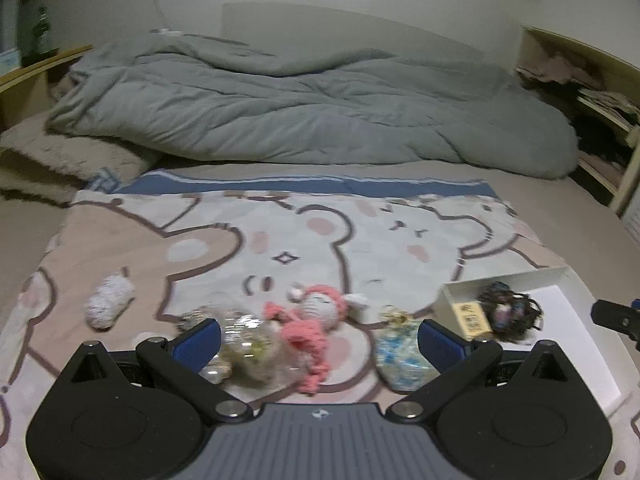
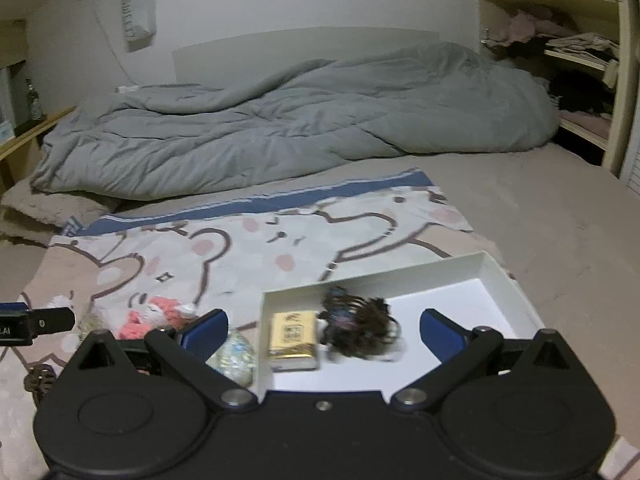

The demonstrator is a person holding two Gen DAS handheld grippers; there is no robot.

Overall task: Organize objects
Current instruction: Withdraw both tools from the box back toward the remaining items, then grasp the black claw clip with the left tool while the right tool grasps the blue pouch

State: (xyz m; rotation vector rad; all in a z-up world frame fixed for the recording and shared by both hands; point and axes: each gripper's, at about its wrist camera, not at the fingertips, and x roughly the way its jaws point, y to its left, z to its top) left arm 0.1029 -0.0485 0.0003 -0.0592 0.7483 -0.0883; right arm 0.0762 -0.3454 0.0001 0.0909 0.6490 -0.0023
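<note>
1. Hovering over a cartoon-bear blanket on the bed, my left gripper holds its jaws spread wide, gripping nothing, above a pink crocheted doll.
2. Beside the doll lie a clear crinkly packet on its left and a blue-patterned pouch on its right; a white knitted roll sits well apart, farther left.
3. My right gripper hangs over a shallow white box, its jaws likewise apart and empty.
4. Inside the box, a yellow packet rests just beside a dark tangle of hair ties.
5. Behind everything, a grey duvet is bunched across the bed.
</note>
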